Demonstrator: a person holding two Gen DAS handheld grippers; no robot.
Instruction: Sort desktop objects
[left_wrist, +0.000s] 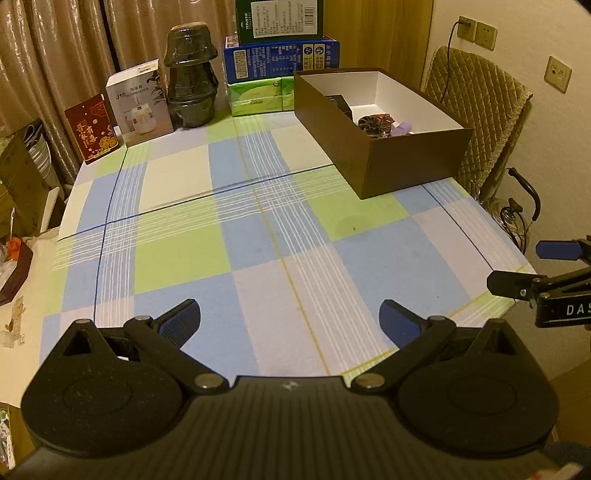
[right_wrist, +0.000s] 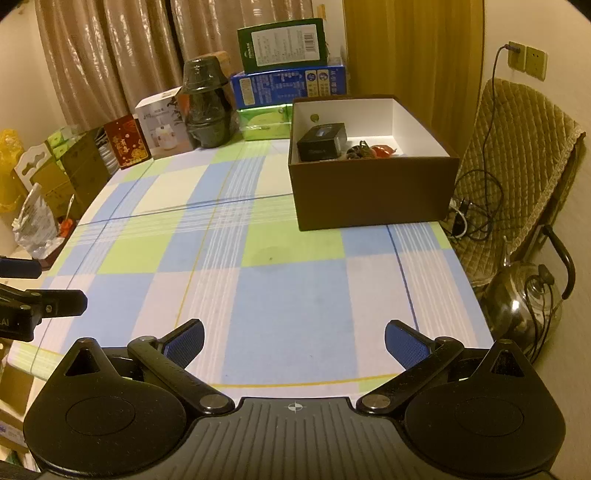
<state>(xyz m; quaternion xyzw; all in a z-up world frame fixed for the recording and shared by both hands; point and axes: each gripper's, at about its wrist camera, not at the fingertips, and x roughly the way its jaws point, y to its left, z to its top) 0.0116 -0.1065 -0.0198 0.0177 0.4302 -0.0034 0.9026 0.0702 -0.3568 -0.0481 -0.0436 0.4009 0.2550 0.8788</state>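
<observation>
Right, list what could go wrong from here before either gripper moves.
1. The brown box sits close to the table's right edge; a push from the left could slide it toward the chair.
2. The small items inside lie behind its near wall, so a reach in could clip the rim.
3. The left gripper and right gripper, both open and empty, hover close together and might collide.

A home dining room: checked tablecloth (left_wrist: 240, 229), curtains (left_wrist: 74, 44), quilted chair (right_wrist: 524, 147), kettle (right_wrist: 524, 306).

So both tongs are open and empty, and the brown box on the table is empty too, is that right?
Not quite. The brown box is not empty: the right wrist view shows a small black box and other small items inside. Both the left tongs and right tongs are open and empty.
</observation>
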